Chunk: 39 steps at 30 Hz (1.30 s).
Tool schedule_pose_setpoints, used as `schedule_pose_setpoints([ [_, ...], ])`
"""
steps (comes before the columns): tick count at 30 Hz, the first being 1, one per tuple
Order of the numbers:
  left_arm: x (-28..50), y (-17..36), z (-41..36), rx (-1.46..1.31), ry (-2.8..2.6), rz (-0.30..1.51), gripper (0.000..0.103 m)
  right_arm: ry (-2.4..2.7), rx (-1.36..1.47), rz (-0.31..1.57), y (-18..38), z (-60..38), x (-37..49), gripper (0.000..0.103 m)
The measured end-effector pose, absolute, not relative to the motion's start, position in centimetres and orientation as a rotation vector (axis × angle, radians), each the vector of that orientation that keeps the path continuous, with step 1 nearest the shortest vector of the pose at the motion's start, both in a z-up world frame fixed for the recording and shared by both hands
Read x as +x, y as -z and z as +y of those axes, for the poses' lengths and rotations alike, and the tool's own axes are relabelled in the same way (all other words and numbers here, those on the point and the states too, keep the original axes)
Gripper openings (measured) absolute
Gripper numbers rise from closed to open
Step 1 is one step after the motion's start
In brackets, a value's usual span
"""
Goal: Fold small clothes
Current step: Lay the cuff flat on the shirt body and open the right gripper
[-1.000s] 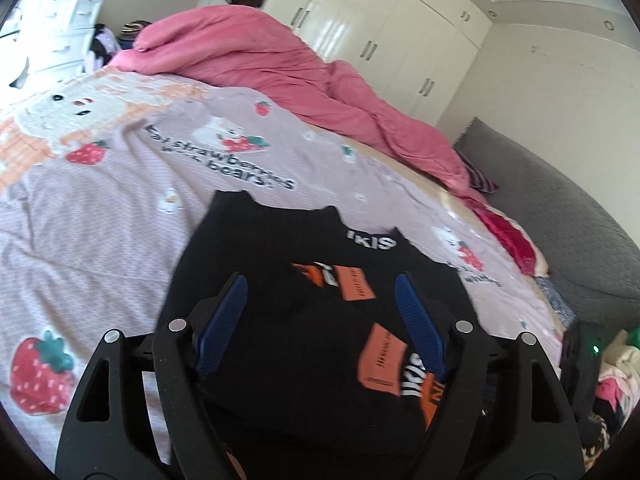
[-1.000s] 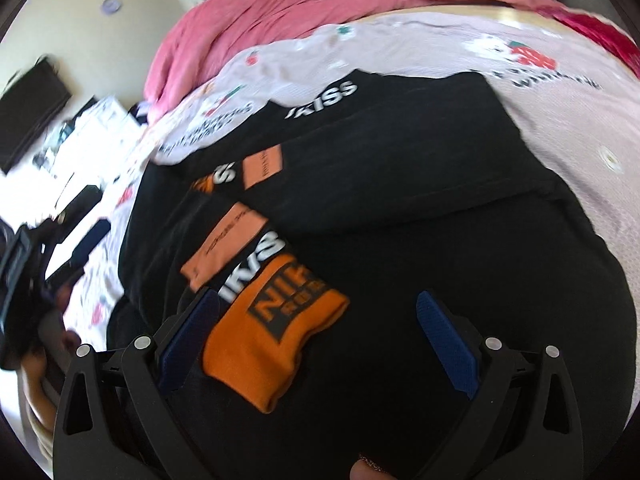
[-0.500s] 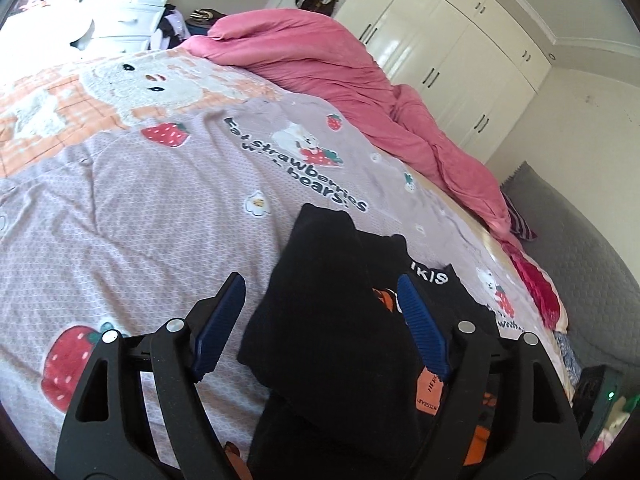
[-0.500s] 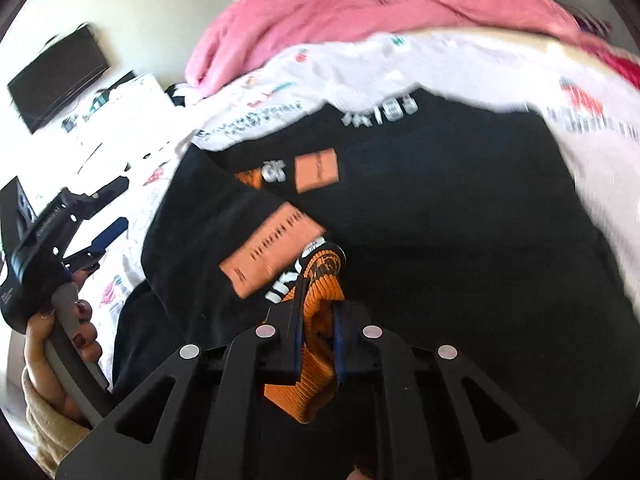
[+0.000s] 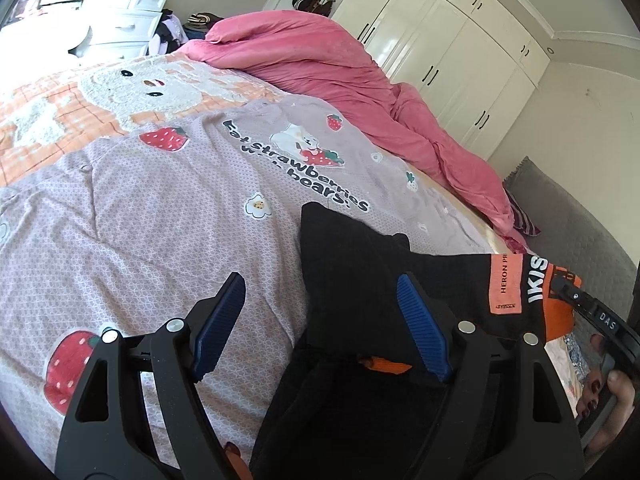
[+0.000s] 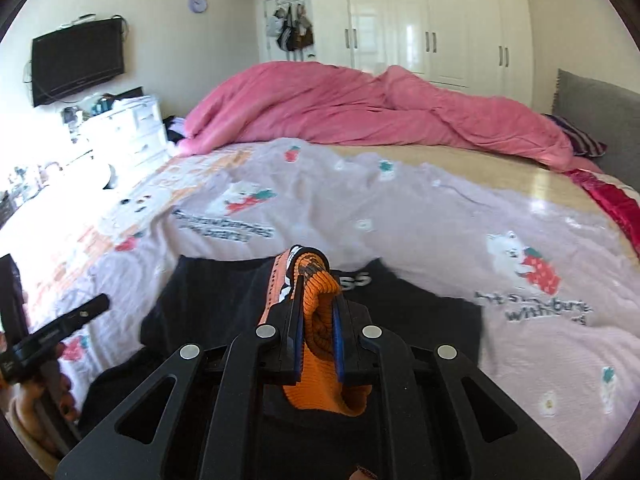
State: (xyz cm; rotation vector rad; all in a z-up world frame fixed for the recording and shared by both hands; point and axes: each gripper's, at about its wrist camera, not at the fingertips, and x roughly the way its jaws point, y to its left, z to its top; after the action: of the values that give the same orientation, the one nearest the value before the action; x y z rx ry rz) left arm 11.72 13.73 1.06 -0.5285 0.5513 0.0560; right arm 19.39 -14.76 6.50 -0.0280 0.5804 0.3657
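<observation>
A small black sweater (image 5: 360,280) with orange patches and white letters lies on the bed. My right gripper (image 6: 316,312) is shut on its orange ribbed cuff (image 6: 320,300) and holds the sleeve lifted above the body of the sweater (image 6: 208,304). In the left wrist view the raised sleeve (image 5: 516,284) stretches to the right, with the right gripper (image 5: 576,300) at its end. My left gripper (image 5: 320,320) is open and empty, hovering over the sweater's left edge.
The bed is covered by a lilac strawberry-and-bear sheet (image 5: 160,220). A pink duvet (image 6: 360,108) is heaped at the far side. White wardrobes (image 6: 420,20) and a white dresser (image 6: 124,128) stand behind. A grey headboard (image 5: 568,216) is on the right.
My right gripper closed on the orange cuff and lifted the sleeve up off the sweater. My left gripper drew left, off the sweater's middle to its left edge, staying open.
</observation>
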Motion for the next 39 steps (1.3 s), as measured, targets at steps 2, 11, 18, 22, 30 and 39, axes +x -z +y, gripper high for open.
schedule_pose_setpoints([
  [2,11.8,-1.1,13.6,-0.517,-0.056,0.553,0.07,-0.335,-0.022,0.603,-5.8,-16.0,19.8,0.01],
  [11,13.4,-2.0,11.5,-0.435,-0.054,0.582,0.07,-0.263,0.009,0.678,-2.4,-18.3,20.1,0.01],
  [18,16.8,-2.5,8.7,-0.368,-0.028,0.664,0.07,-0.25,0.023,0.703,-1.5,-18.6,20.0,0.01],
  [22,18.8,-2.4,6.7,-0.368,0.005,0.696,0.065,-0.25,0.02,0.707,-1.5,-18.8,20.0,0.01],
  [30,21.3,0.1,4.1,-0.255,0.068,0.797,0.043,-0.242,0.007,0.714,-1.3,-19.0,19.8,0.01],
  [39,21.4,2.3,4.8,-0.239,0.092,0.856,0.04,-0.091,-0.057,0.695,0.0,-19.5,19.2,0.021],
])
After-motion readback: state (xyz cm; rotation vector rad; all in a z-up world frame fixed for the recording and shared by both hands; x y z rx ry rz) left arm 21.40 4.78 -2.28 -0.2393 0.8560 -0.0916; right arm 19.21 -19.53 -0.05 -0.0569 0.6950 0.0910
